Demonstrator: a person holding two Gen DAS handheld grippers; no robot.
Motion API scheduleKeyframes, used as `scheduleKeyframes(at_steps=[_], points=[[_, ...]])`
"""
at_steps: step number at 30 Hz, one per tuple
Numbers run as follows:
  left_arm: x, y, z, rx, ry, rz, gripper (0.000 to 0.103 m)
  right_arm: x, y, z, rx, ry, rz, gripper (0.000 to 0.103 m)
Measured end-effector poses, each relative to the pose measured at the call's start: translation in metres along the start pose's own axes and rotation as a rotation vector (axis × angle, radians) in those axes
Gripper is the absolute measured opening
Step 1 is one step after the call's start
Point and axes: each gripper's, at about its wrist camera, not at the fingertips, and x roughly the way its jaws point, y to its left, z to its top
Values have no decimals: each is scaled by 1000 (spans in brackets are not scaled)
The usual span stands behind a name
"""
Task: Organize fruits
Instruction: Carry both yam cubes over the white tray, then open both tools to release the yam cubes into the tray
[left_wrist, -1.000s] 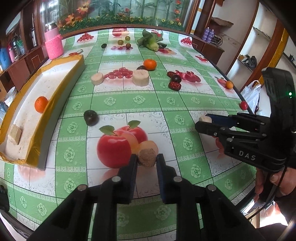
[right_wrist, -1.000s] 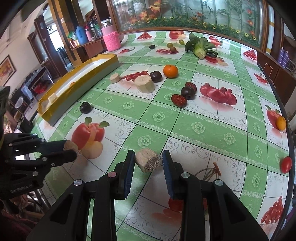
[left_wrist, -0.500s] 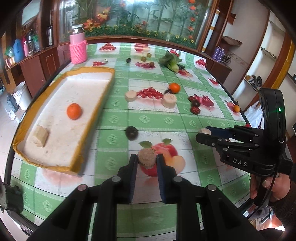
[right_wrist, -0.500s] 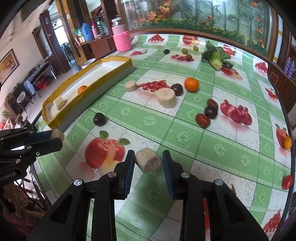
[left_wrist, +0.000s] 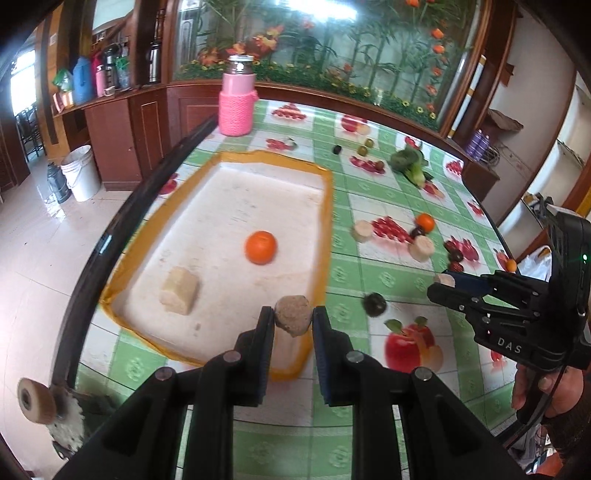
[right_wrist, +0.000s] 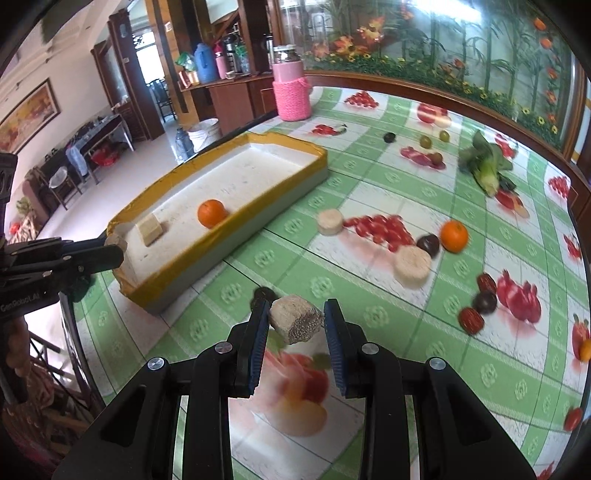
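Fruit chunks (left_wrist: 292, 314) (right_wrist: 295, 319): two gripped, one per gripper; tray (left_wrist: 325, 206) holds two.

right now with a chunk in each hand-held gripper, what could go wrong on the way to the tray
1. The left hand-held gripper hangs above the tray's near yellow rim; released here, its tan chunk might clip the rim and bounce out.
2. The right hand-held gripper holds its chunk tilted, so it may slip.
3. A dark plum lies on the cloth below its path and could get knocked.

Left gripper (left_wrist: 293, 319): clamped a brown chunk (left_wrist: 293, 315) over the tray (left_wrist: 325, 221) rim.
Tray: held an orange (left_wrist: 260, 247) and block (left_wrist: 179, 290).
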Motion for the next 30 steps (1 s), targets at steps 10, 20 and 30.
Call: scheduleKeyframes(at_steps=[10, 20, 30], points=[[22, 41, 29, -23, 4, 60, 23, 25, 30, 46, -78, -37, 23, 29], [60, 67, 52, -61, 32, 111, 23, 73, 43, 110, -103, -69, 20, 29], [96, 76, 63, -97, 93, 117, 24, 136, 42, 124, -69, 38, 7, 30]])
